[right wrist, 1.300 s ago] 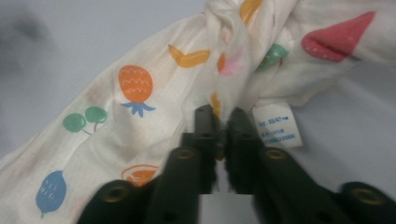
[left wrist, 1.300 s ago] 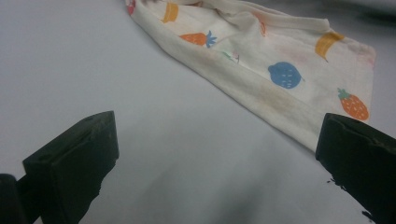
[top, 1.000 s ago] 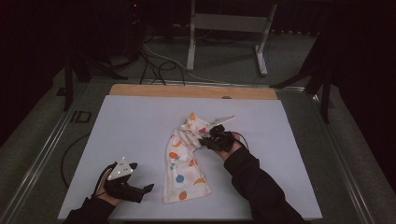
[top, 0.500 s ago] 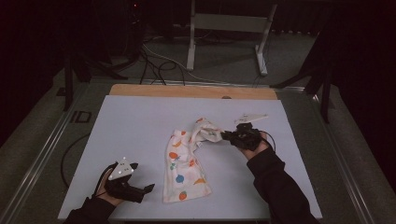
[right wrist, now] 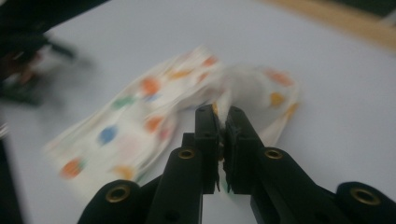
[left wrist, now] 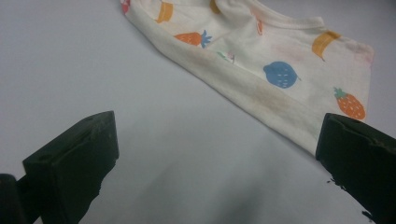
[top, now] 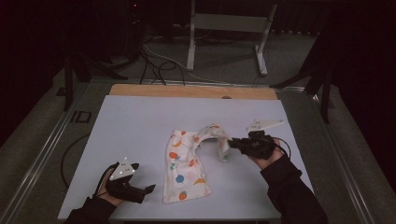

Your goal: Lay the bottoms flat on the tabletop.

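Black jaws of the right gripper [right wrist: 223, 122] pinch a fold of the fruit-printed cloth [top: 187, 165], mid-table toward the near edge. Soft, light and limp, it will drape; take hems or corners. Left gripper [left wrist: 219, 154] stands wide, empty, beside its near-left hem.

I note dark sleeves [top: 289, 186] on both forearms. Each gripper is black, topped by a grey three-cornered plate [top: 264, 125]. Brass-coloured rivets [right wrist: 186, 153] mark the right gripper's [right wrist: 222, 116] black fingers [right wrist: 206, 122].
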Demonstrator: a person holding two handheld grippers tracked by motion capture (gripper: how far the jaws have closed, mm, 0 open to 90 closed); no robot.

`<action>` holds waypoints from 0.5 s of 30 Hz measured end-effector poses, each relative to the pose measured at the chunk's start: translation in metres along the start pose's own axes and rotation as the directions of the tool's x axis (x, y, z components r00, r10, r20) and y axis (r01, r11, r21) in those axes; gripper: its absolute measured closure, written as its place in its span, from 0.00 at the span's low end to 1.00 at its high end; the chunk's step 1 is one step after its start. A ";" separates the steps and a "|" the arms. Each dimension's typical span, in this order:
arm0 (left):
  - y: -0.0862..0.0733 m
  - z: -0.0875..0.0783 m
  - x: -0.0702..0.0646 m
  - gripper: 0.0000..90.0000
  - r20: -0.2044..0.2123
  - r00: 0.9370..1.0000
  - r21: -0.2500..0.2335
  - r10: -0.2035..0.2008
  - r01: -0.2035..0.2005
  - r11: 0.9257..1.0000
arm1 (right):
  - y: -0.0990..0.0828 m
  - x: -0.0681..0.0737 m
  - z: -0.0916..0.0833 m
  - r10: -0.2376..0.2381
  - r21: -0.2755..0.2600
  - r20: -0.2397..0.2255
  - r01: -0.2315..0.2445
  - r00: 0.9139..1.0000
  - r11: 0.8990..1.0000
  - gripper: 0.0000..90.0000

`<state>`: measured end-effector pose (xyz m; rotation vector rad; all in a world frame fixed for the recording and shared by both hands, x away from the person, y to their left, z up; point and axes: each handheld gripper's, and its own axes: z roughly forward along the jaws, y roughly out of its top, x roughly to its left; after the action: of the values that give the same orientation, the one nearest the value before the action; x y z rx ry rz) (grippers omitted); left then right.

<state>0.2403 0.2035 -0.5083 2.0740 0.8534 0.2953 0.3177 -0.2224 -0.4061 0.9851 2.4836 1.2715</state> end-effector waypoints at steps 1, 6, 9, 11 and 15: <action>0.000 0.000 0.000 0.00 -0.001 1.000 0.002 0.004 -0.004 1.000 | -0.009 0.009 0.006 -0.020 0.044 -0.035 0.022 0.999 0.999 0.94; 0.000 0.000 0.000 0.00 0.002 1.000 0.004 0.001 -0.001 1.000 | -0.024 0.027 0.019 -0.043 0.124 -0.107 0.056 0.993 0.991 0.94; 0.000 0.001 -0.001 0.00 0.005 1.000 0.007 0.005 -0.006 1.000 | -0.029 0.041 0.032 -0.070 0.164 -0.158 0.096 0.985 0.982 0.94; 0.001 0.001 -0.001 0.00 0.004 1.000 0.005 0.006 -0.006 1.000 | -0.032 0.049 0.044 -0.080 0.189 -0.193 0.117 0.978 0.975 0.94; 0.000 0.001 0.000 0.00 0.006 1.000 0.007 0.007 -0.007 1.000 | -0.036 0.061 0.067 -0.104 0.214 -0.235 0.156 0.966 0.964 0.87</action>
<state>0.2408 0.2024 -0.5089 2.0840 0.8450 0.2895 0.2833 -0.1547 -0.4670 0.7422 2.8676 1.1253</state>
